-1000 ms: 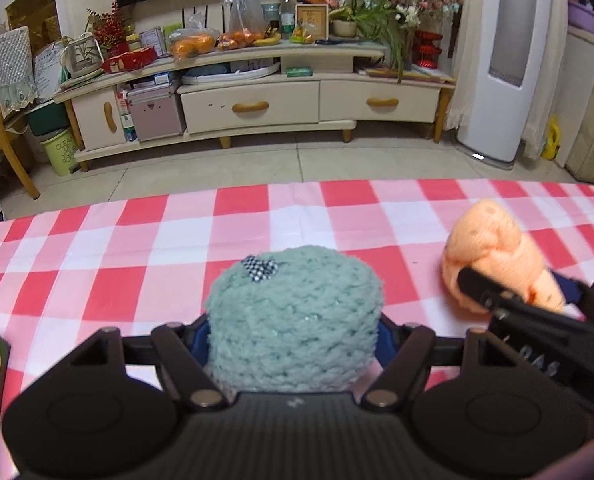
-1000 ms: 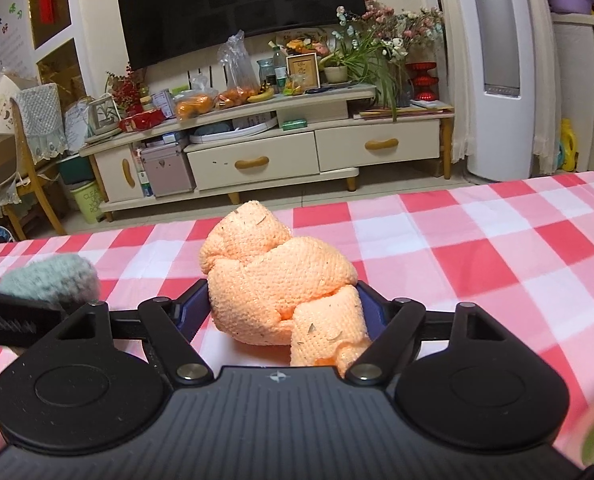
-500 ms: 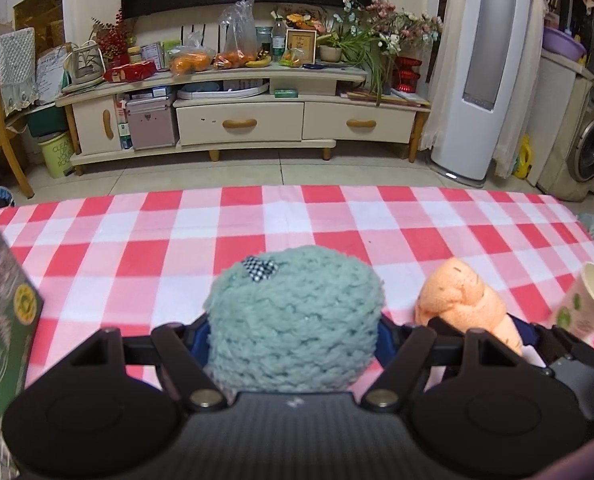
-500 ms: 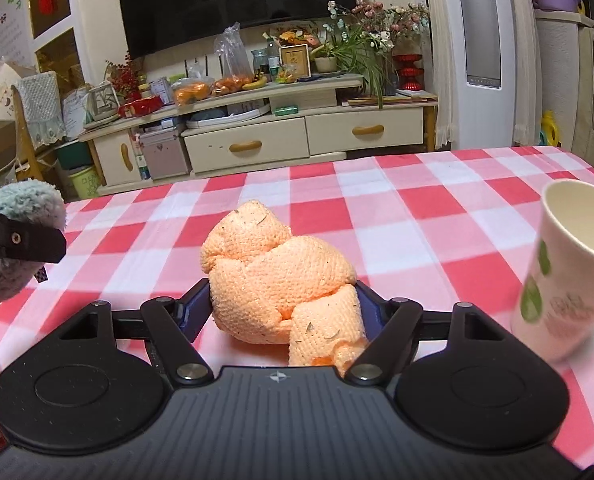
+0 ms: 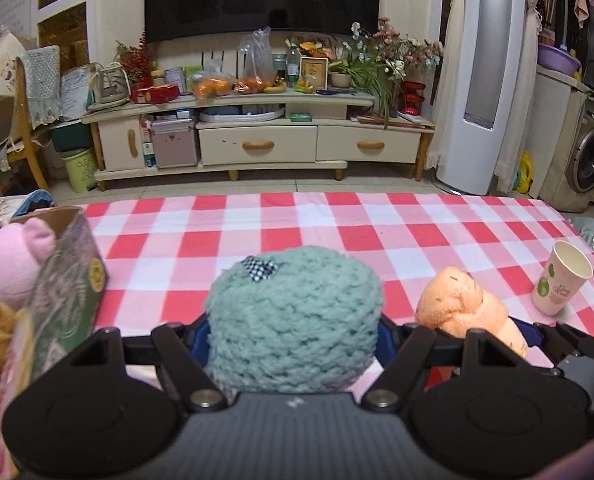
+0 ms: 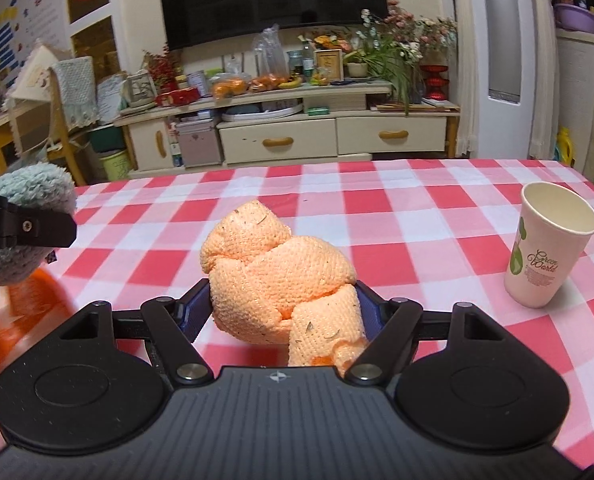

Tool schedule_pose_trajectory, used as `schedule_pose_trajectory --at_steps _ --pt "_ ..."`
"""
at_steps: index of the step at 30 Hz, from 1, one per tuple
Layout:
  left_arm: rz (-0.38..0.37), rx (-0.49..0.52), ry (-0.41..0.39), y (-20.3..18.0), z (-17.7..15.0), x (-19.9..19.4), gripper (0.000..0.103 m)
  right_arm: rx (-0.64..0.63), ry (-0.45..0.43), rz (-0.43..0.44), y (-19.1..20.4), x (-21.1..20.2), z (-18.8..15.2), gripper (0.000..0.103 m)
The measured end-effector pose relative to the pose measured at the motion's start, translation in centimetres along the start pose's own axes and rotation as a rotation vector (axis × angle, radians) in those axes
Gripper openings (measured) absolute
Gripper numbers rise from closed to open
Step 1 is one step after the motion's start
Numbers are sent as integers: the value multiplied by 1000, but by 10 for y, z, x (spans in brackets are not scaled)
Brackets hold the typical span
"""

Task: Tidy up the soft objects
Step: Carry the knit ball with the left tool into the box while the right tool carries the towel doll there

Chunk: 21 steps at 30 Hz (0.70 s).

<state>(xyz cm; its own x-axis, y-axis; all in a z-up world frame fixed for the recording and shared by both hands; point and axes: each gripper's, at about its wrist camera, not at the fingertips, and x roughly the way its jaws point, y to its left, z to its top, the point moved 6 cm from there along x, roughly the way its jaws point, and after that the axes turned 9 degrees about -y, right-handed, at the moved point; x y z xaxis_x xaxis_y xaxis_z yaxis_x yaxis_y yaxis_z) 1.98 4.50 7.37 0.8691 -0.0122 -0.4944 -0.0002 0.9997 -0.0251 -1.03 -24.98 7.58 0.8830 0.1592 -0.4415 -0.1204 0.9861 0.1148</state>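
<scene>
The teal knitted ball (image 5: 293, 320) covers the left gripper's fingertips, and its underside is lost behind the gripper body. At the left edge of the left wrist view, a pink plush (image 5: 15, 268) and the box (image 5: 67, 296) holding it are cut off. A blurred orange shape (image 6: 21, 312) at lower left of the right wrist view cannot be identified.

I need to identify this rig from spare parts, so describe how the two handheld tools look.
Both look alike: the left tool and the right tool each have a matte black ribbed body, two round black discs at the sides, angled black link arms with silver pivot screws, and blue-lined fingers. A small white emblem marks each body's centre. No cables or sleeves show.
</scene>
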Motion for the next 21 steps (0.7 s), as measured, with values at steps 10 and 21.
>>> schedule_pose_trajectory --at_steps 10,21 --pt "43 33 -53 24 -7 -39 73 -2 -2 74 39 -35 1 91" --pt "68 40 -69 51 -20 -64 73 0 -10 138 81 -61 6 91"
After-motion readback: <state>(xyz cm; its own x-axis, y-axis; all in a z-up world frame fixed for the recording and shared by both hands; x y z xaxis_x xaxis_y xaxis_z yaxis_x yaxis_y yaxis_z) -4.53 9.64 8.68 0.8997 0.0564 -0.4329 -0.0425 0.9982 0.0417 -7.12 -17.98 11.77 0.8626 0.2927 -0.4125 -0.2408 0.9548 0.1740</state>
